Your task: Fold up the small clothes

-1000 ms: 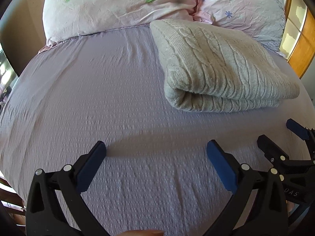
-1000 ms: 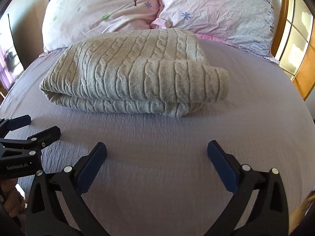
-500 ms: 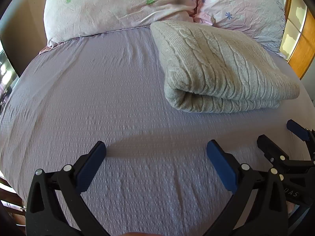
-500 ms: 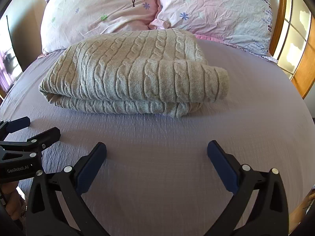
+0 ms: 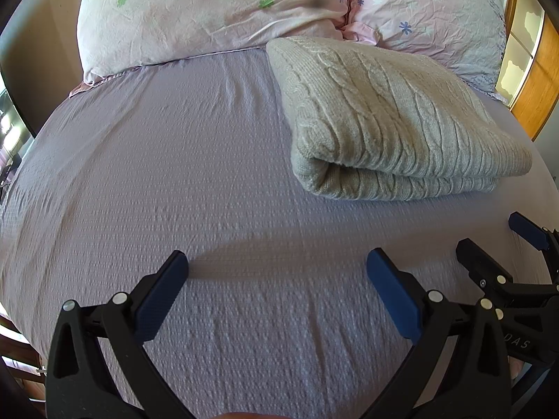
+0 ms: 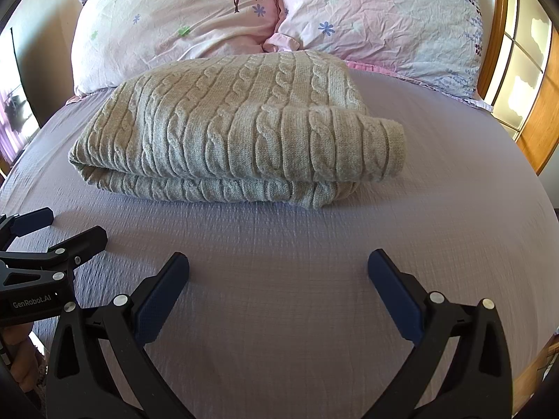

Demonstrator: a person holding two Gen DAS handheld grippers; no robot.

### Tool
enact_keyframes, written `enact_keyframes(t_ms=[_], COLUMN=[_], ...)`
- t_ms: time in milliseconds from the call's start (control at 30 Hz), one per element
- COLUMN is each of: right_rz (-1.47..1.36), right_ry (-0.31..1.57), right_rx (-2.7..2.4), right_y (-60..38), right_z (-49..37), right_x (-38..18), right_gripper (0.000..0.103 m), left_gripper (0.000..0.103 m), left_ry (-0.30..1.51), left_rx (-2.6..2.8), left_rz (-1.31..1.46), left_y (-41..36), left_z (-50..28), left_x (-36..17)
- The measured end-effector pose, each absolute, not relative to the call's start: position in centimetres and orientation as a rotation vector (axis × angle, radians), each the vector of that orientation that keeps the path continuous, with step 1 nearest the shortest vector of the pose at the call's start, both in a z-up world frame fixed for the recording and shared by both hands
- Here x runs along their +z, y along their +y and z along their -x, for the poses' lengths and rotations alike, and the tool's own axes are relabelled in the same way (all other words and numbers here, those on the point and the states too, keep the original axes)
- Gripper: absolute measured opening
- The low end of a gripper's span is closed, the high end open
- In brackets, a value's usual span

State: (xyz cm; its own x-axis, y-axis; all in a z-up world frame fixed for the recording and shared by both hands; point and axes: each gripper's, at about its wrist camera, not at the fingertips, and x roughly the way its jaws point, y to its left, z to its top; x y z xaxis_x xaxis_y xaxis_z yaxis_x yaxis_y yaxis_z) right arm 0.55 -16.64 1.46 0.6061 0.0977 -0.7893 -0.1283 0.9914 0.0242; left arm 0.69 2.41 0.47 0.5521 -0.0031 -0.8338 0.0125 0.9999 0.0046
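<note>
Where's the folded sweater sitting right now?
The sweater lies centred ahead in the right wrist view, on the lilac sheet just before the two pillows, beyond both open grippers.

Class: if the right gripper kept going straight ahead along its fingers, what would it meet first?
Most likely the folded cable-knit sweater, lying ahead of the open right gripper on the lilac bedsheet. If it is angled downward, it could touch the sheet first; depth is unclear.

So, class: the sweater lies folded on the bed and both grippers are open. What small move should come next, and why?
Probably draw both grippers back: the sweater already lies folded, and the left gripper and right gripper are open, apart from it.
</note>
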Motion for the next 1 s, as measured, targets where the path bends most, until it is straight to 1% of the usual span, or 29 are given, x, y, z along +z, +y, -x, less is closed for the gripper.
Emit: enact_keyframes(t_ms=[1000], right_rz=[0.036], right_ry=[0.907], right_rx=[0.131], right_y=[-16.68], right_z=[-0.61], right_x=[1.51], right_gripper=[0.102], left_gripper=[0.101], left_ry=[1.006], left_rx=[-0.007], left_rz=[-0.009], left_y=[2.27], left_z=[-0.84], left_x=[0.41])
